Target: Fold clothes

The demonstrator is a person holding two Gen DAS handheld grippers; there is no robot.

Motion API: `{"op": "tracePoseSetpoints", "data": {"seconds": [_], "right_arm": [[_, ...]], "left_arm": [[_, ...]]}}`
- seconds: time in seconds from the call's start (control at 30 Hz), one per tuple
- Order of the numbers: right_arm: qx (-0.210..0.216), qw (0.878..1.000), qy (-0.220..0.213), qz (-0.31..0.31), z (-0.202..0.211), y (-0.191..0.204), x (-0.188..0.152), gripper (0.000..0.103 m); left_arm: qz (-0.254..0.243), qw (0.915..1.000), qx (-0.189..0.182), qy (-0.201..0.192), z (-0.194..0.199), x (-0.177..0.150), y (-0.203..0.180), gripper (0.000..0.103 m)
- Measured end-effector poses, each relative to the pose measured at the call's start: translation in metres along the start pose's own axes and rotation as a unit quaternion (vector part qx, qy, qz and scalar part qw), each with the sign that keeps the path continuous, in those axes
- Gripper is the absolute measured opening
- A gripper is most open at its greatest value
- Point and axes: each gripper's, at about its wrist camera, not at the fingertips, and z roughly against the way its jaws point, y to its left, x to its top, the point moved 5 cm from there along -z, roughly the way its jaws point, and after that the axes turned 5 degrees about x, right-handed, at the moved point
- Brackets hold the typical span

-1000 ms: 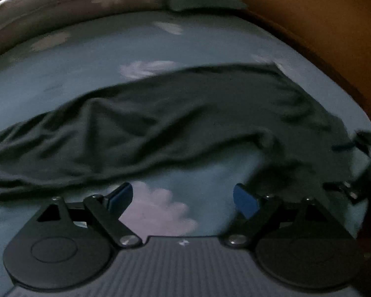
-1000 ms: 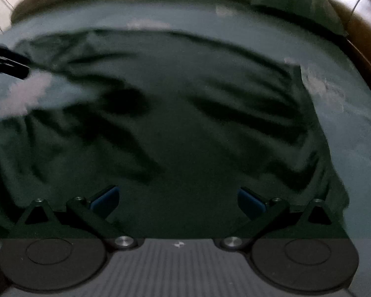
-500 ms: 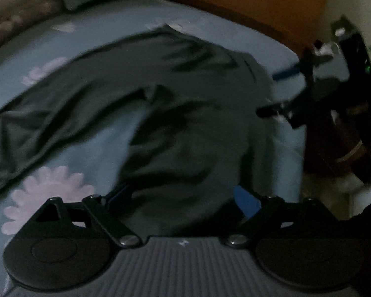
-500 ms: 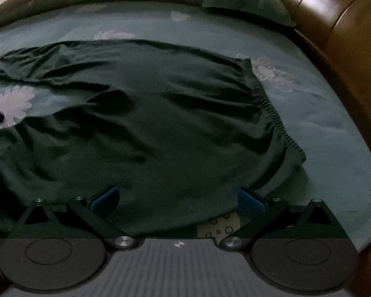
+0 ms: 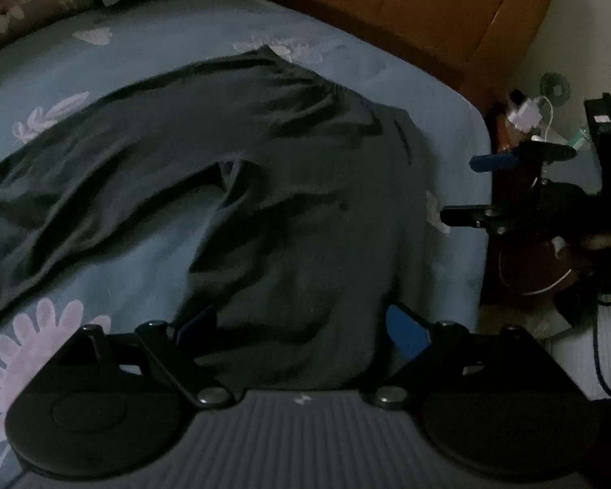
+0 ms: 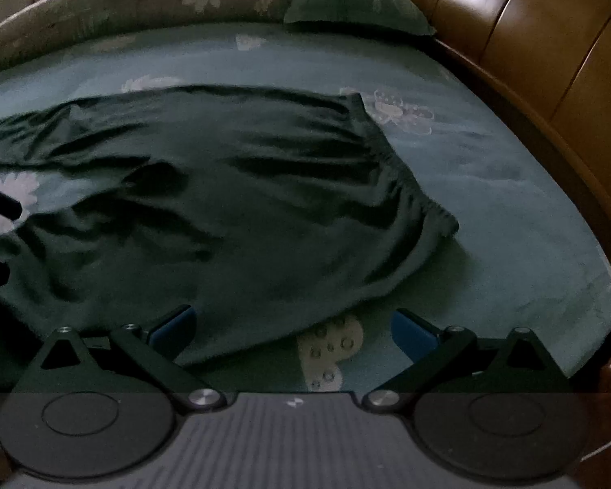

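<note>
In the left wrist view we find the left hand-held gripper [image 5: 301, 326] released, its blue pads standing wide apart above the near end of a pair of dark trousers [image 5: 232, 187], with no cloth pinched between them. The trousers lie spread on the bed [image 5: 150, 53], whose blue sheet carries pale flower prints; one leg trails off toward the left edge of the picture. The right hand-held gripper [image 5: 464, 189] shows at the right, beyond the bed's edge, its jaws parted. A brown headboard [image 5: 407, 12] runs along the top. In the right wrist view we note the right hand-held gripper [image 6: 293, 326] likewise released, over the garment's near hem, gripping nothing. A green pillow [image 6: 354, 0] rests against the headboard.
</note>
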Motion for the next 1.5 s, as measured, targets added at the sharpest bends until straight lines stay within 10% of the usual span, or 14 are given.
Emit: {"op": "tracePoseSetpoints", "data": {"seconds": [0.8,1.03,1.5], "right_arm": [[0.224,0.967,0.0,0.119,-0.093,-0.02,0.084,0.103],[0.204,0.969,0.038,0.134,-0.119,-0.042,0.064,0.103],[0.232,0.961,0.037,0.142,-0.132,-0.05,0.083,0.103]], "left_arm": [[0.194,0.9717,0.133,-0.02,-0.017,0.0,-0.016,0.091],[0.209,0.9604,0.179,0.045,-0.045,-0.022,-0.012,0.091],[0.243,0.9534,0.176,0.033,-0.055,-0.011,-0.01,0.094]]}}
